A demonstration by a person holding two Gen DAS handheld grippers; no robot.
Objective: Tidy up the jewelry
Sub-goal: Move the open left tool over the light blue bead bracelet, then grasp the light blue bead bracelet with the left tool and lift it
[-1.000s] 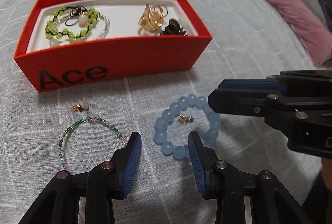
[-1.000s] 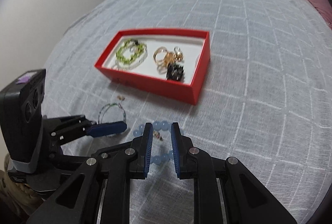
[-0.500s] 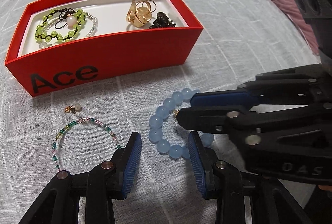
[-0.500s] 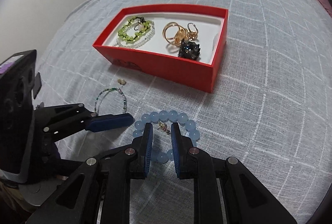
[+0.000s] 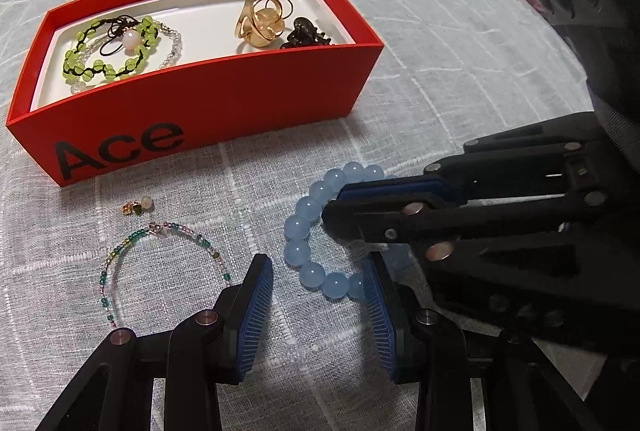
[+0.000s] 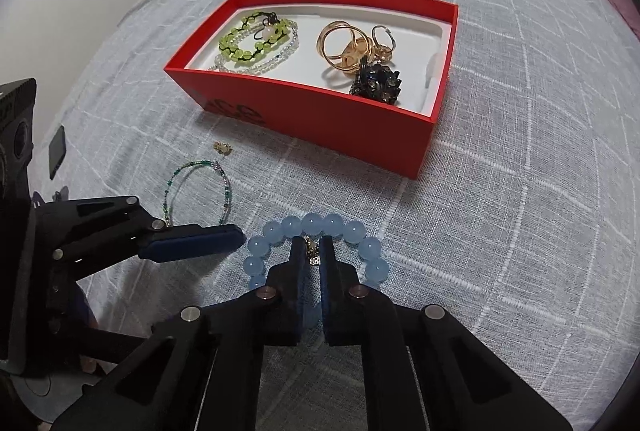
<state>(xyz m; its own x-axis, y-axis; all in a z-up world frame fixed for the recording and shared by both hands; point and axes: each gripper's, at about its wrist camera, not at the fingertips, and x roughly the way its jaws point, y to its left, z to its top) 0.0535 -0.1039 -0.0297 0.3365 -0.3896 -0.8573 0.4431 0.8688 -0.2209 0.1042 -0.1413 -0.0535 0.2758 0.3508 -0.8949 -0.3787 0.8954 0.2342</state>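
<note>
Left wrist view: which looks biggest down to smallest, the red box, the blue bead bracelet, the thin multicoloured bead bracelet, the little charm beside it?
1. Red box
2-3. Blue bead bracelet and thin multicoloured bead bracelet: look alike, blue one partly hidden
4. Little charm

Red box [image 5: 208,111], white lining, black lettering on front. Inside: lime-green bead bracelet [image 5: 108,49] on black cord, gold rings [image 5: 262,19], dark ornament [image 6: 376,81]. Pale blue bead bracelet [image 5: 304,231]; thin green-and-pink seed-bead bracelet [image 5: 160,263]. Bed cover [image 5: 440,31] grey, white grid lines.

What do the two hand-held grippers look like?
Both the left gripper and the right gripper have black plastic linkage arms joined by round silver pins. Their fingers carry blue ribbed pads. A black boxy housing sits behind each.
</note>
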